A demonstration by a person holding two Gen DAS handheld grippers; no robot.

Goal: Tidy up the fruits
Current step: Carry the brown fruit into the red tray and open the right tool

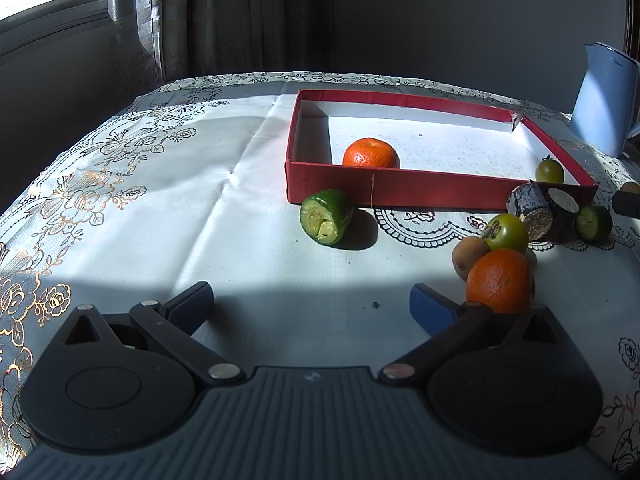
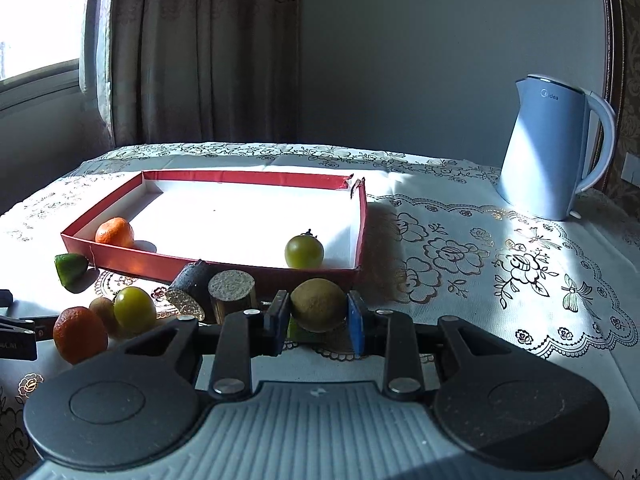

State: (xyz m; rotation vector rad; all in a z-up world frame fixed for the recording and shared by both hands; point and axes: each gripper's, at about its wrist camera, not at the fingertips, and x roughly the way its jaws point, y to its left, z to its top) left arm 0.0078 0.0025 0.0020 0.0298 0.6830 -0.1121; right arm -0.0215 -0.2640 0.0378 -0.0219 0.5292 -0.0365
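Nearest the right wrist camera, the right gripper [image 2: 318,318] has its two blue-padded fingers pinching a brown kiwi [image 2: 318,305], held above the floral tablecloth [image 2: 480,280]. In the left wrist view, the left gripper [image 1: 312,304] hangs over the cloth with its fingers spread wide and nothing between them; an orange [image 1: 500,280] sits just beside its right finger. Close behind that orange are a second kiwi [image 1: 468,254] and a green tomato [image 1: 506,232], then two short dark cylinders [image 1: 530,212] and a cut lime piece [image 1: 594,222]. Another cut lime [image 1: 326,222] lies just in front of the red tray [image 1: 400,192]. Inside the tray rest a tangerine [image 1: 371,153] and a small green tomato [image 1: 549,171], well apart. Farthest back, right of the tray, stands a pale blue kettle [image 2: 552,148].
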